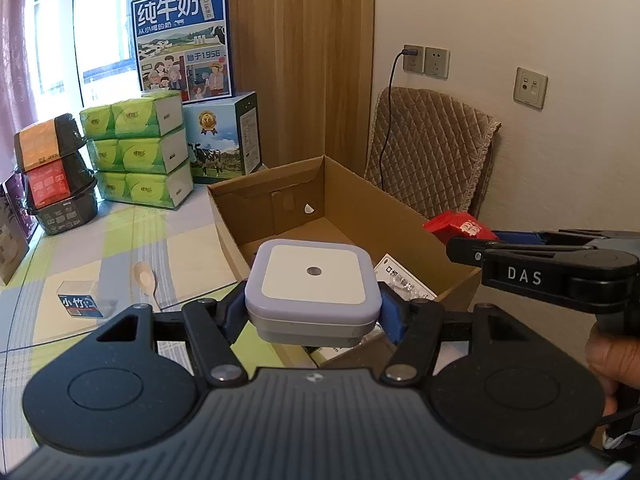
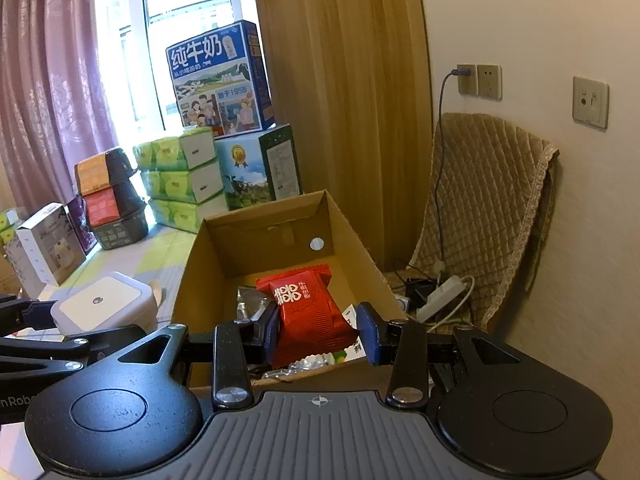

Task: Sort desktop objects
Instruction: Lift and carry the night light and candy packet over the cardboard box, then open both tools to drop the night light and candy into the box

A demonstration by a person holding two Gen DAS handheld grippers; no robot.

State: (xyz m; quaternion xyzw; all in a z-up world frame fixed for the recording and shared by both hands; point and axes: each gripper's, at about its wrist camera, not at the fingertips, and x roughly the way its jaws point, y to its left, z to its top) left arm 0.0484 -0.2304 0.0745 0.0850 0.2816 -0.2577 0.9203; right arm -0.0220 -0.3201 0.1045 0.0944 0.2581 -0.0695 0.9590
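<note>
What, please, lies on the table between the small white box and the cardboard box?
A wooden spoon lies between the small white box and the cardboard box, seen in the left wrist view.

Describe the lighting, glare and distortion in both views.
Left wrist view: the window is blown out white, fisheye bends the wooden panel, and the night light in the left tool is sharp. Right wrist view: the same window glare, dark corners, and a slightly soft right-hand wall.

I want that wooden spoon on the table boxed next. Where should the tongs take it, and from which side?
Take the wooden spoon by its bowl end, from above. It lies flat on the table beside the cardboard box, and its handle is hidden behind the left tongs.
</note>
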